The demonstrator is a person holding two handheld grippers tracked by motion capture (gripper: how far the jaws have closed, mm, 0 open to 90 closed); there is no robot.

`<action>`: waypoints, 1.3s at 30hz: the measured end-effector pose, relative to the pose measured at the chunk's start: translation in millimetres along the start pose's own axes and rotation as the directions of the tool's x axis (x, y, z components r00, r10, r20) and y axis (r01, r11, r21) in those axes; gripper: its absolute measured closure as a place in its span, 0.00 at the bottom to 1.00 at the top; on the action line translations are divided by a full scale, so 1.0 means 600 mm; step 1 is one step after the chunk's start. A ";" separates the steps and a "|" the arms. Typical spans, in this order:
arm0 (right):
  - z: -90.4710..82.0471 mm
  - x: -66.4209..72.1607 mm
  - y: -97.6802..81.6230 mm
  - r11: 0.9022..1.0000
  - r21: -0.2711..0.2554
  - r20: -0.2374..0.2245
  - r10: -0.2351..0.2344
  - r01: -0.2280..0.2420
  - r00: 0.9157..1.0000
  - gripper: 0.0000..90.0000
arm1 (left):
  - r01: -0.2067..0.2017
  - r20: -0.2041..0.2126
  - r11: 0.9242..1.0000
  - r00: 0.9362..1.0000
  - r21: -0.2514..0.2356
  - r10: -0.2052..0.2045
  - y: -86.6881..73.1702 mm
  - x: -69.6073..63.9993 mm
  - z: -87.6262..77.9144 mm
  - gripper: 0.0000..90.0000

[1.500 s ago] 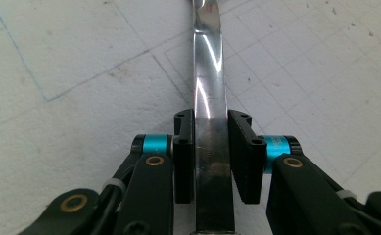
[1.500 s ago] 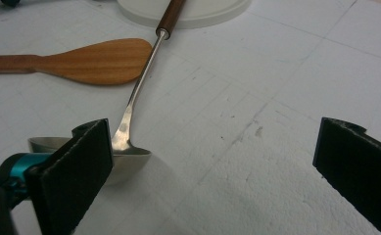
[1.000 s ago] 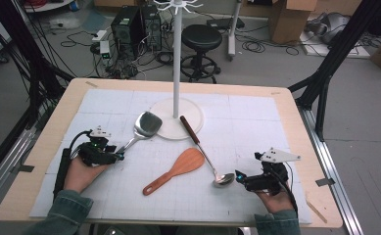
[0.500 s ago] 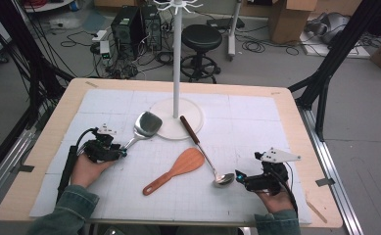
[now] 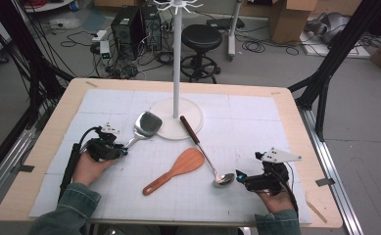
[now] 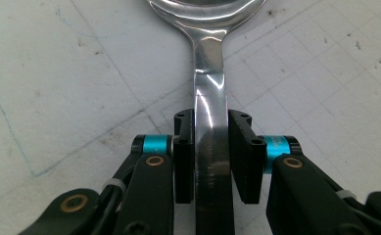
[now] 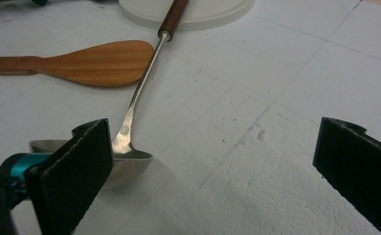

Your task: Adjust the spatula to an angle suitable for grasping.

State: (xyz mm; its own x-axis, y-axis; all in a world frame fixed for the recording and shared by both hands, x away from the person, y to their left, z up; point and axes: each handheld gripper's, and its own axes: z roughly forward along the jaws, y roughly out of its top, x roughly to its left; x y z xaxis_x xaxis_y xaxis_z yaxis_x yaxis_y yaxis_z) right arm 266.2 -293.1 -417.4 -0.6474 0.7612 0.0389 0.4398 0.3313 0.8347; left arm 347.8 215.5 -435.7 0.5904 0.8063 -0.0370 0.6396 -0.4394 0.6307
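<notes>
Where gridded, flat steel handle [image 6: 210,147]

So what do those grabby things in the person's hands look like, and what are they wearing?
Each one is a black handheld tool. The left gripper has two flat black fingers on turquoise metal collars with brass-coloured pivot pins. The right gripper carries a grey three-cornered plate on top. A black cable trails from each. The sleeves are blue-green denim.

Black tongs [image 6: 211,156] – teal collars, brass screws (grey plate atop right); denim sleeves [image 5: 73,208].
</notes>
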 end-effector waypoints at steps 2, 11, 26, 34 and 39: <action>0.000 0.000 0.000 1.000 -0.001 0.000 -0.001 0.001 1.000 0.01 | -0.002 -0.005 1.000 1.000 0.001 0.002 0.000 -0.001 -0.001 0.82; 0.000 0.001 0.000 1.000 0.001 0.001 0.003 -0.003 1.000 0.01 | -0.025 0.007 1.000 1.000 -0.008 0.025 -0.001 -0.003 -0.009 0.82; 0.001 0.001 0.000 1.000 0.000 -0.002 0.005 -0.005 1.000 0.01 | -0.032 0.011 0.999 0.999 0.005 0.032 -0.001 -0.002 0.000 0.81; 0.001 0.001 0.000 1.000 -0.003 -0.001 0.003 -0.003 1.000 0.00 | -0.017 -0.007 1.000 1.000 -0.018 0.017 0.008 -0.006 0.011 0.75; 0.002 0.002 0.001 1.000 -0.001 -0.005 0.000 0.000 1.000 0.00 | -0.021 -0.001 1.000 1.000 -0.019 0.021 0.010 -0.006 0.013 0.79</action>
State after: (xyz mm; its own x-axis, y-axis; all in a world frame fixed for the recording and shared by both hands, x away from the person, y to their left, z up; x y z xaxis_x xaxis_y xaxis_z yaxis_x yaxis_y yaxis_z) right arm 266.5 -291.5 -417.6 -0.6505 0.7584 0.0412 0.4387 0.3309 0.8355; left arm 353.7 206.9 -438.0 0.6033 0.7972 -0.0234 0.6179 -0.4486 0.6457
